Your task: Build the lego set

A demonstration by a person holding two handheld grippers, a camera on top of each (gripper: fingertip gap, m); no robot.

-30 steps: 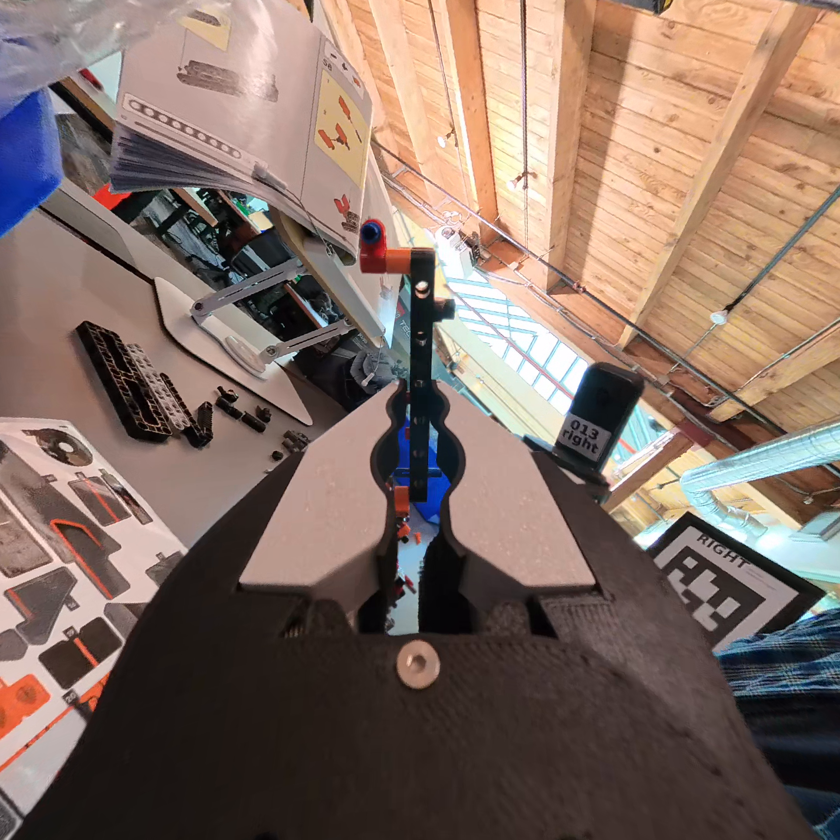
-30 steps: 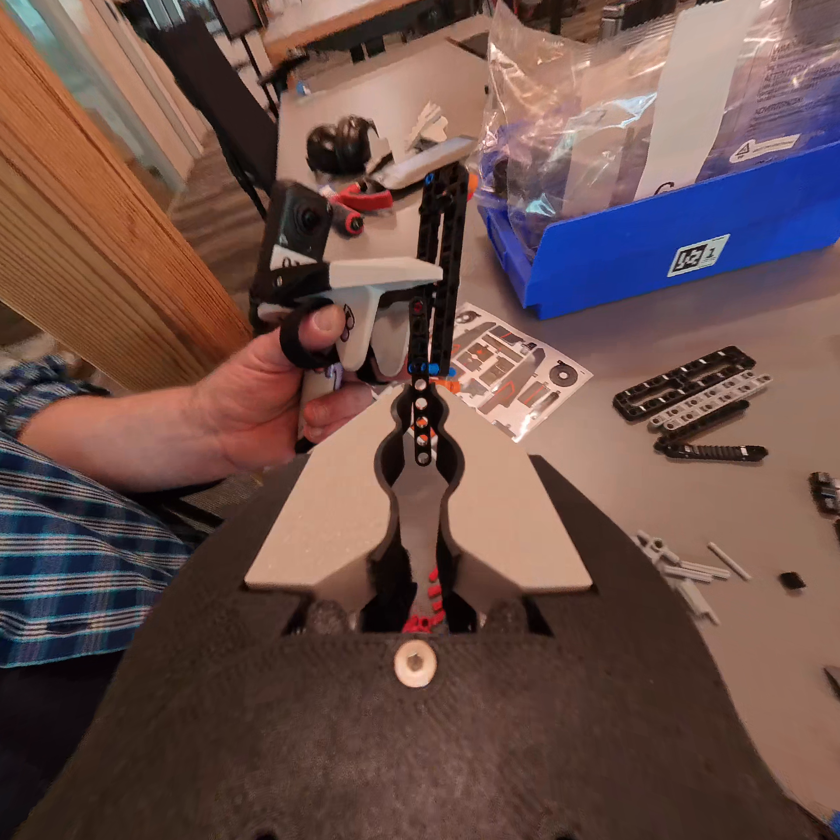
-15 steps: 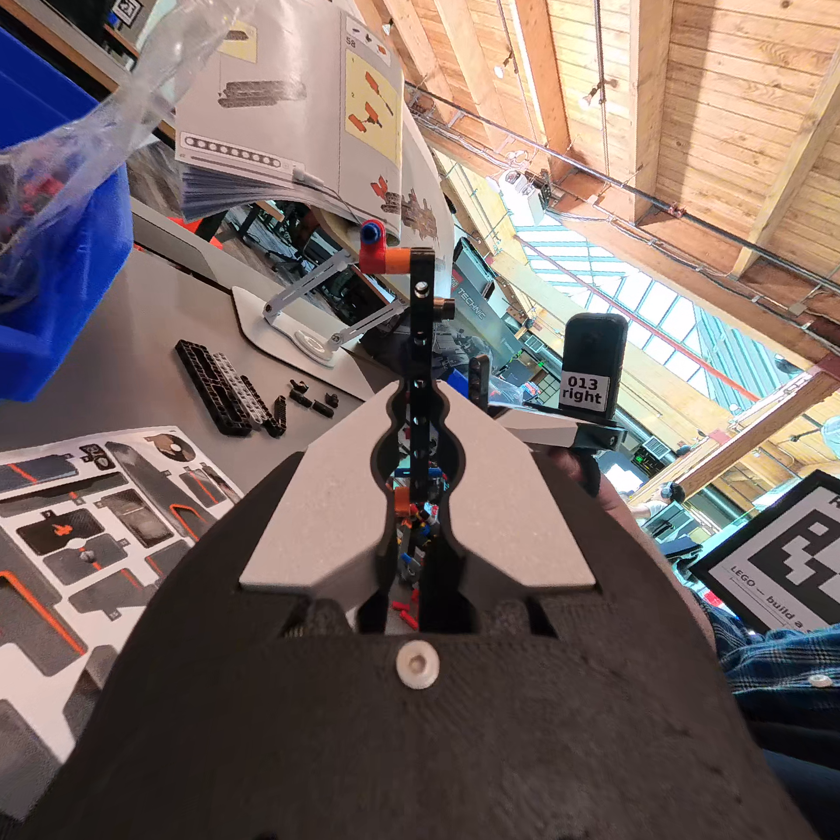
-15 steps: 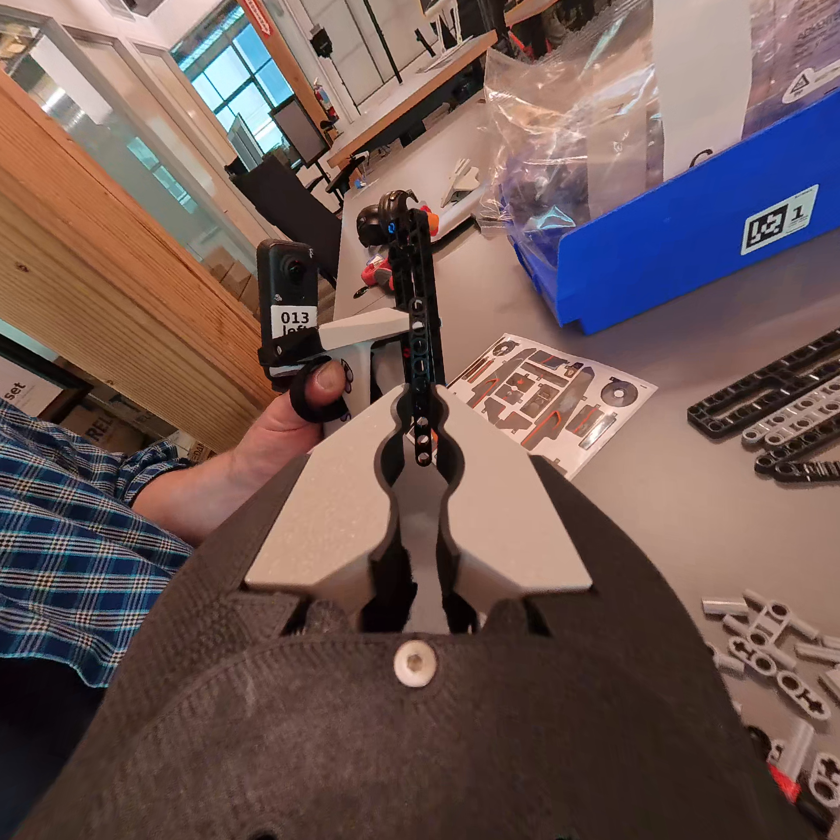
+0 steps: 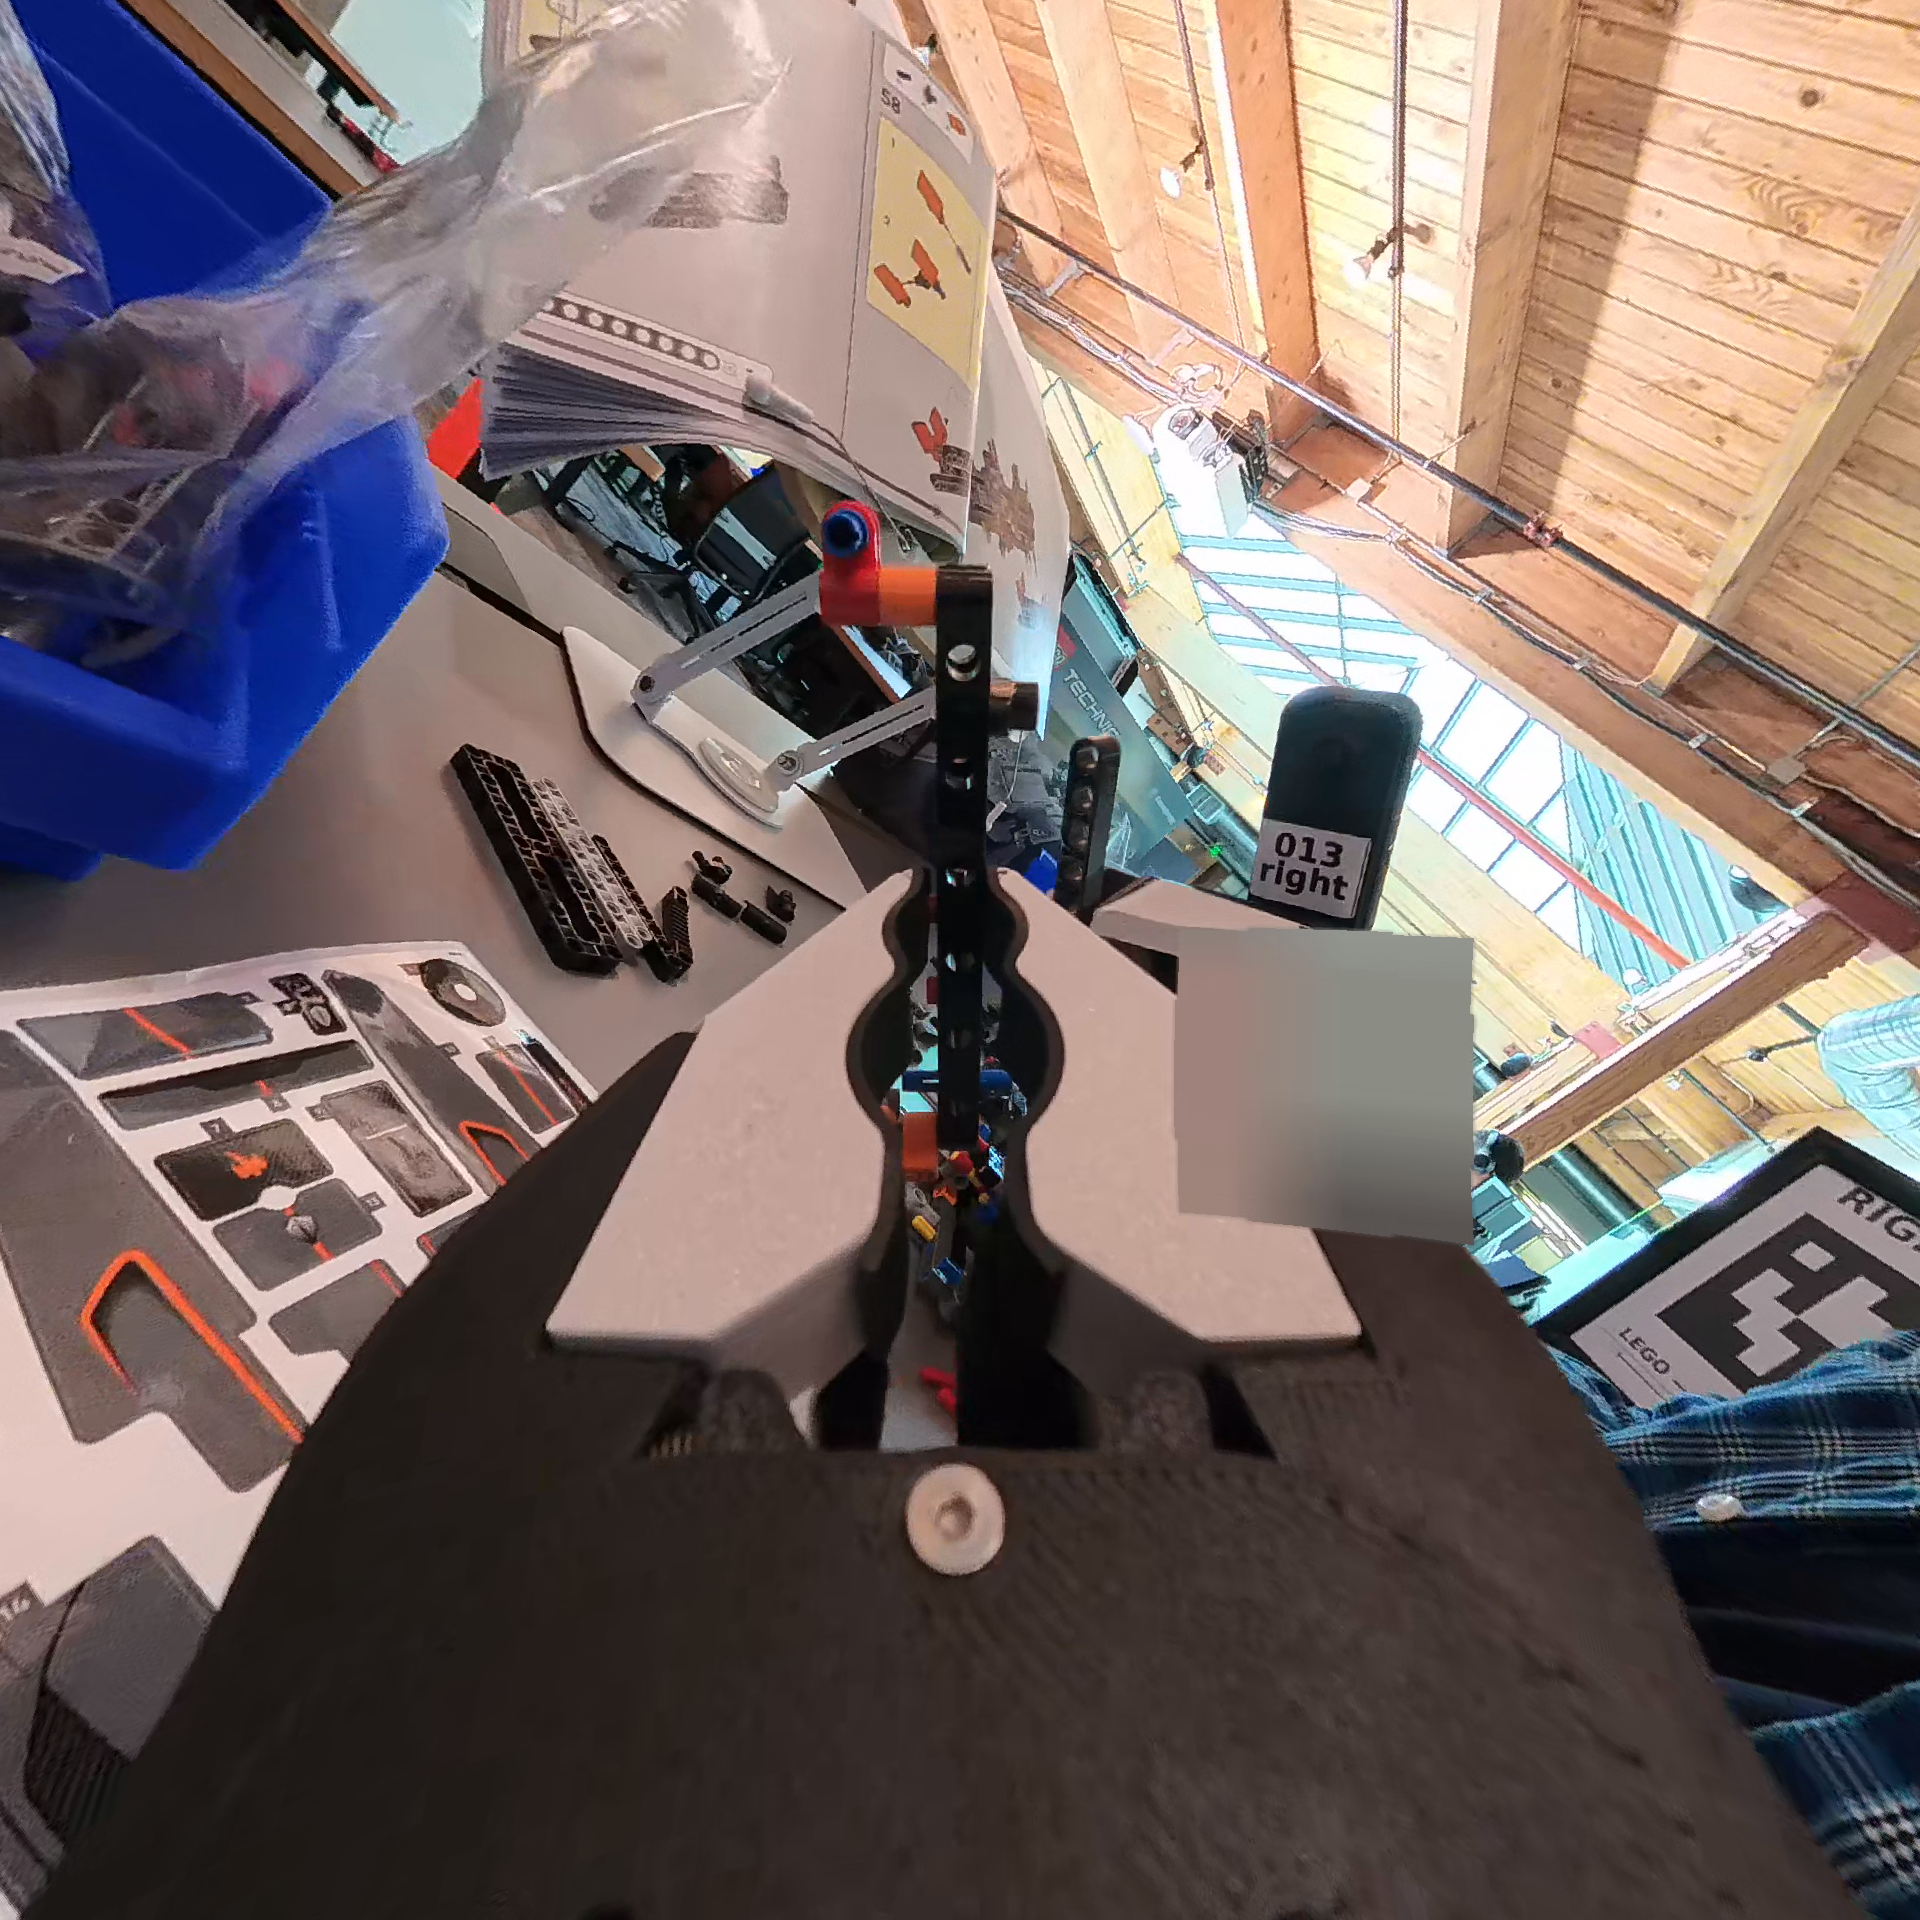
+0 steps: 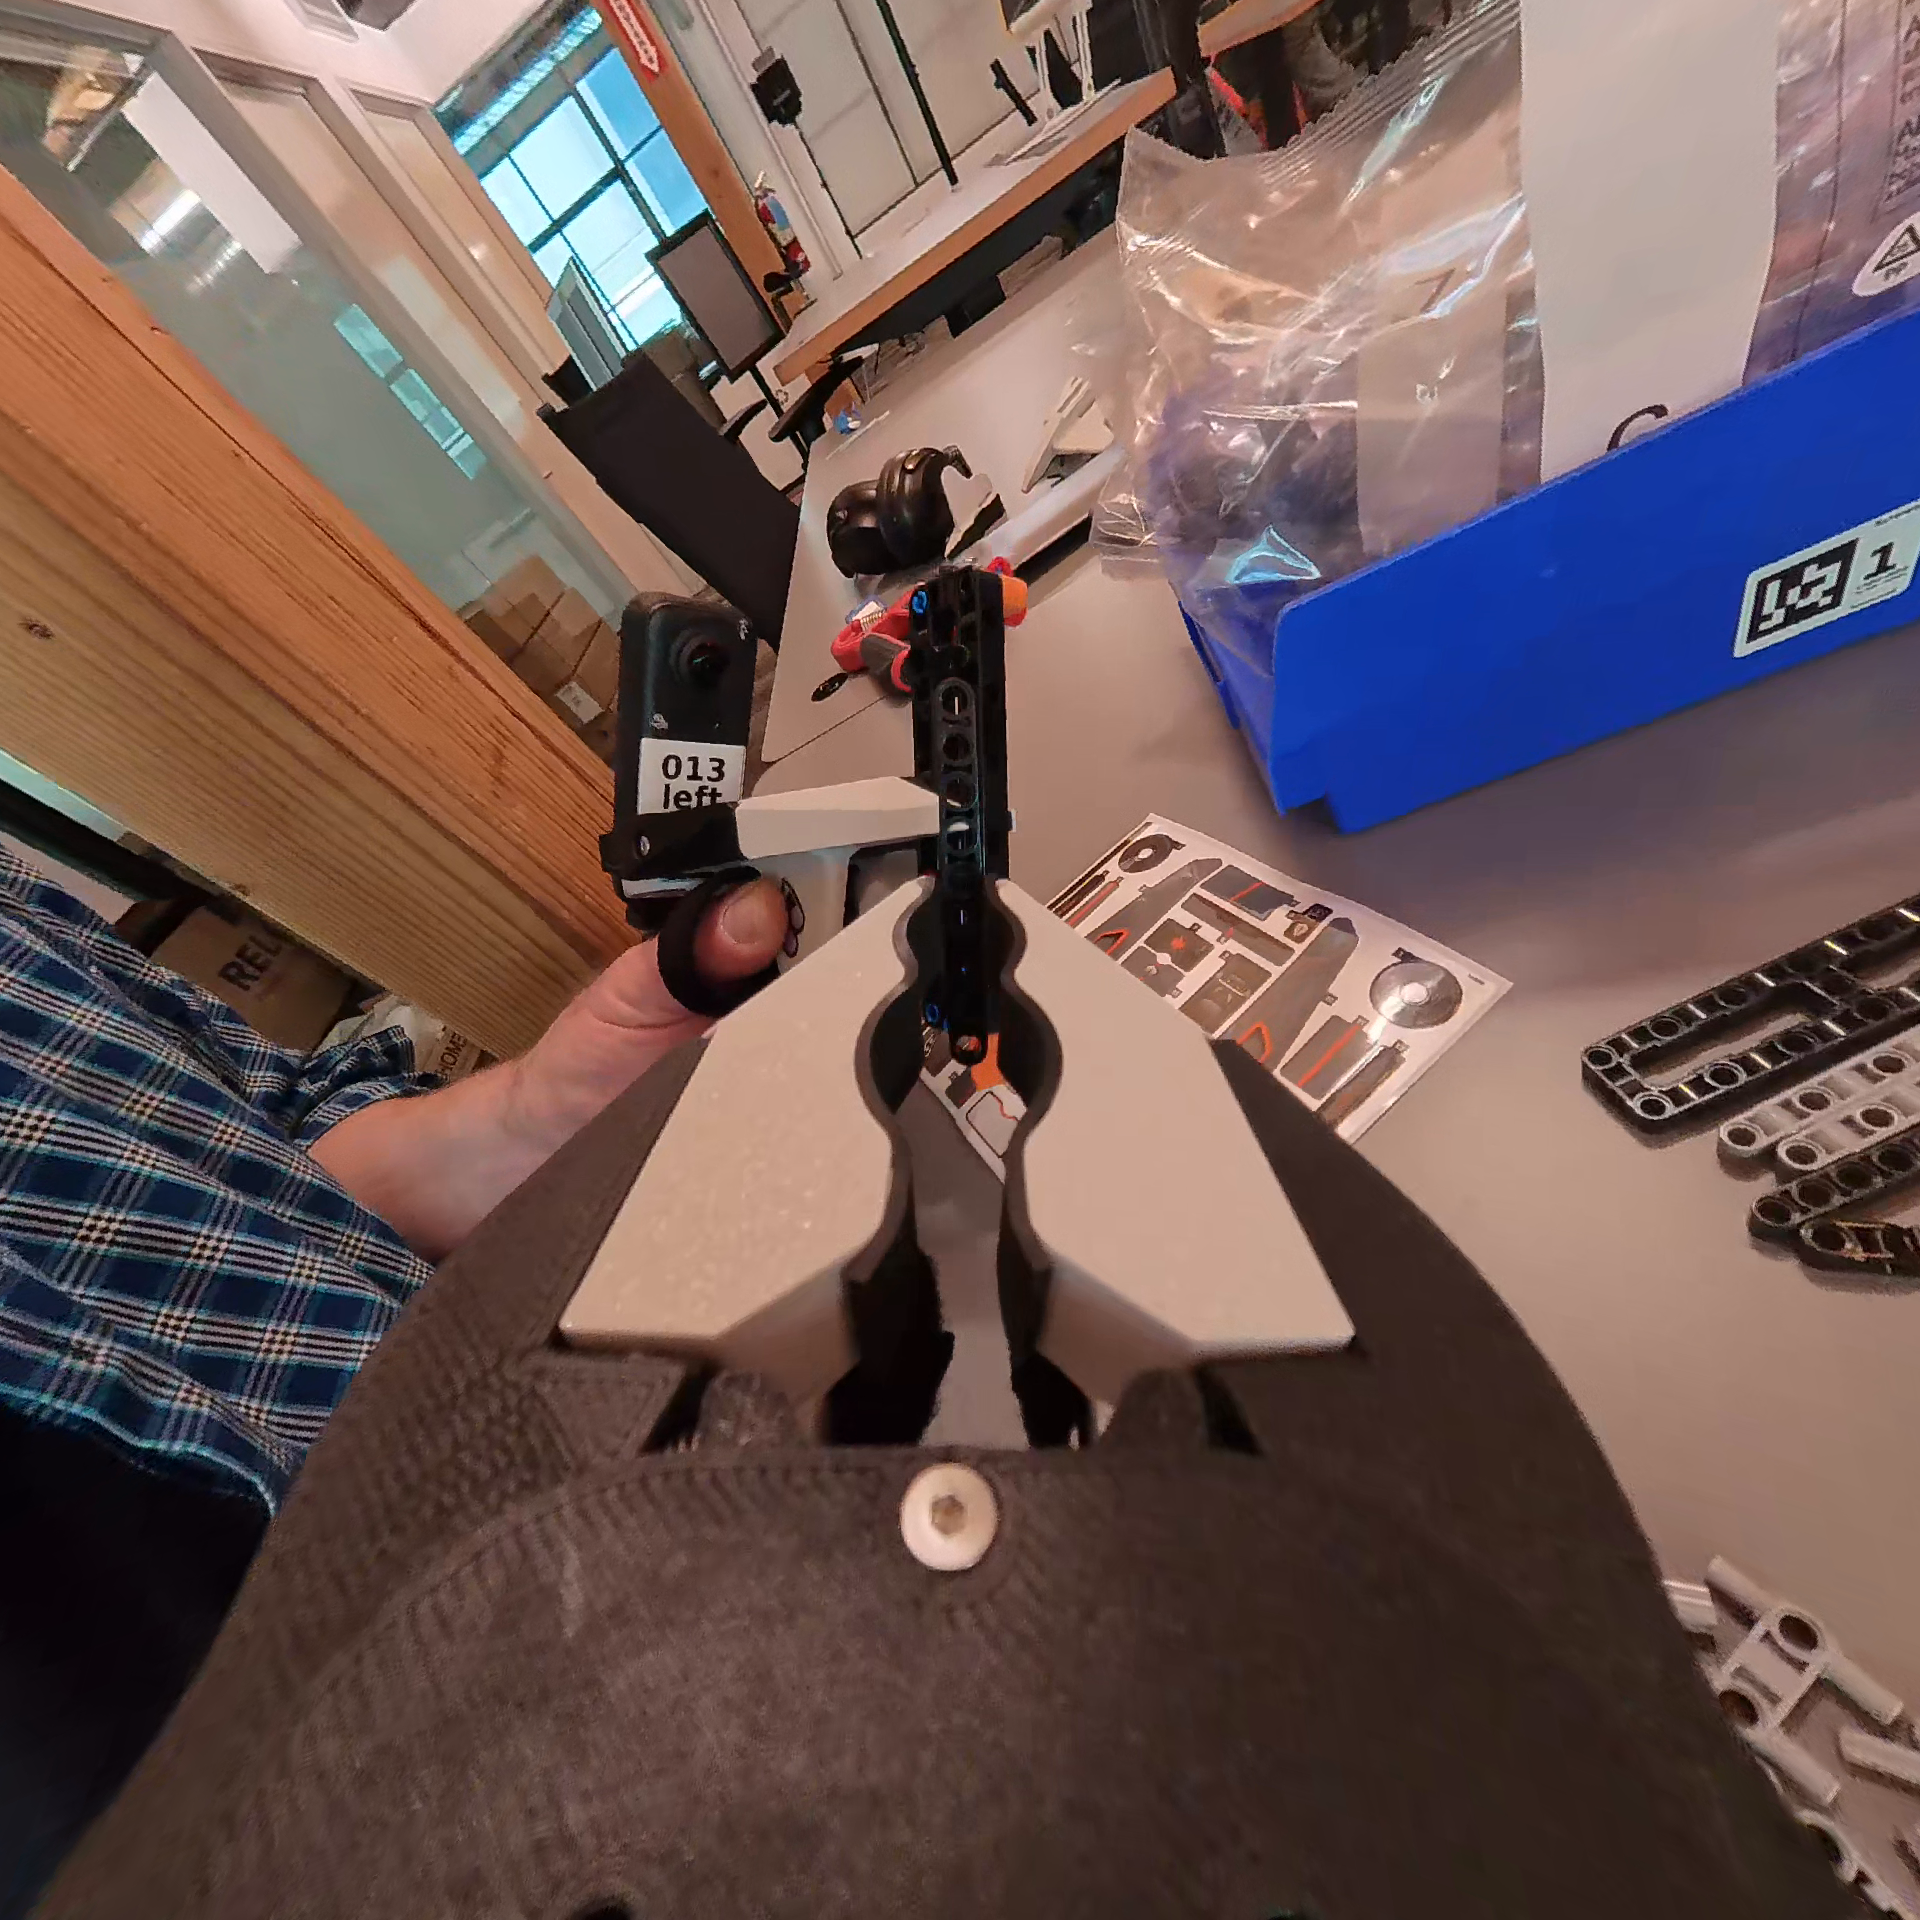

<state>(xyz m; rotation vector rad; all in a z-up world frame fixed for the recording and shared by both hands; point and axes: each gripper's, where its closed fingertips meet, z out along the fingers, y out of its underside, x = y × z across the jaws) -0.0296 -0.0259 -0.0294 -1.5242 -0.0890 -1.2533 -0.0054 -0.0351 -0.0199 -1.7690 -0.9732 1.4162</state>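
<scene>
Lego beam assembly (image 5: pixel 961 831), black with holes, stands upright in my left gripper (image 5: pixel 958 904), jaws pinched on its lower part; red-and-orange connector with blue pin (image 5: pixel 864 577) sticks off its top; left wrist view alone shows the open instruction booklet (image 5: pixel 790 260) on its stand, wooden ceiling above, my right gripper (image 5: pixel 1164 914) off to the right with a short black beam (image 5: pixel 1086 821) poking up by its tip; sticker sheet (image 5: pixel 239 1132) and loose black beams (image 5: pixel 566 862) on the grey table (image 5: pixel 343 790). Right wrist view: my right gripper (image 6: pixel 961 894) sits closed around a black beam (image 6: pixel 961 779), though whether it is the same assembly I cannot tell; only here show my left hand (image 6: pixel 665 997) on the other gripper, the blue bin (image 6: pixel 1579 644) front, grey connectors (image 6: pixel 1808 1704) at lower right.
</scene>
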